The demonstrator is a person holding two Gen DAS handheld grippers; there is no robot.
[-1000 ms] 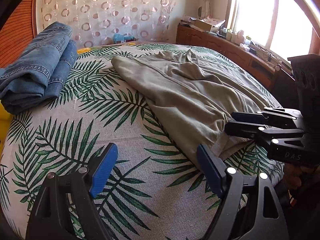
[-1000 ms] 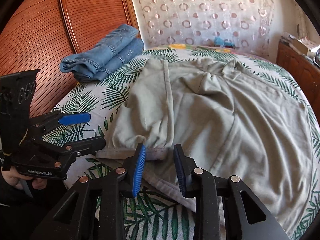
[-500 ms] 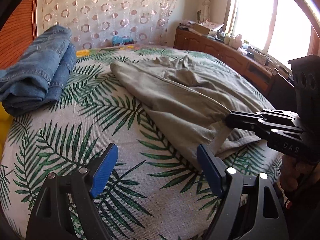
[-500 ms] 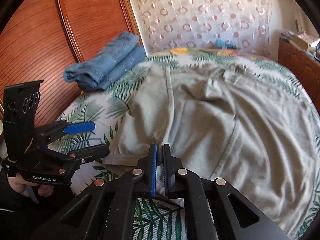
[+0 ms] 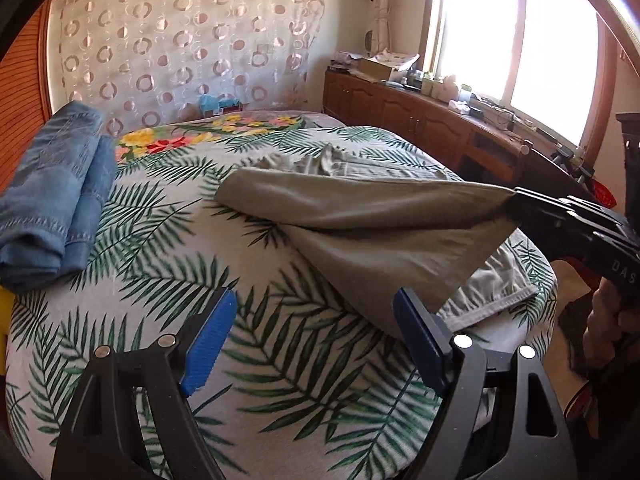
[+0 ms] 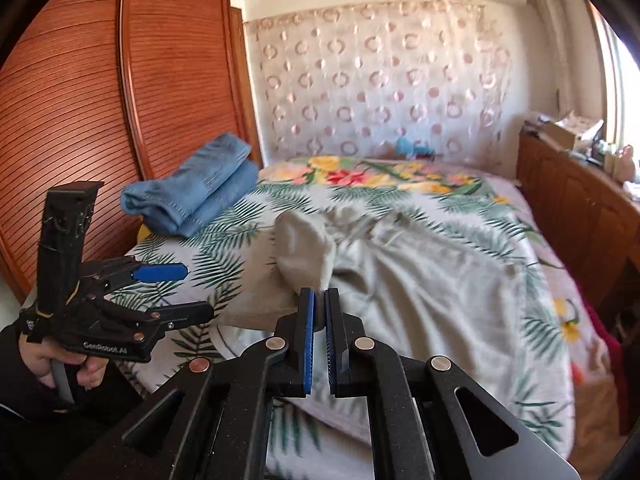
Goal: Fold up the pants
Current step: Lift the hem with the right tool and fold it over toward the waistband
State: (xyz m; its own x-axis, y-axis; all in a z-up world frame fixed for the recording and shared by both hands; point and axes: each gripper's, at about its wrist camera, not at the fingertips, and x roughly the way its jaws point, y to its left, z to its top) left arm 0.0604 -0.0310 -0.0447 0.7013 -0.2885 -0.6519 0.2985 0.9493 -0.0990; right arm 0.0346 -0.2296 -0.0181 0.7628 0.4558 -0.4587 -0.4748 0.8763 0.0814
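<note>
The right claw is clenched on the hem of the grey pants, lifting one leg clear of the bed — probably so that leg can be carried over onto its twin. The rest of the pants lies spread across the bed's middle, waistband toward twelve o'clock. The left claw hangs released, holding nothing, near the lifted fabric at six o'clock — likely ready to take a second corner. Counted: one pair of grey pants, one folded stack of blue jeans parked at nine o'clock, two claws.
</note>
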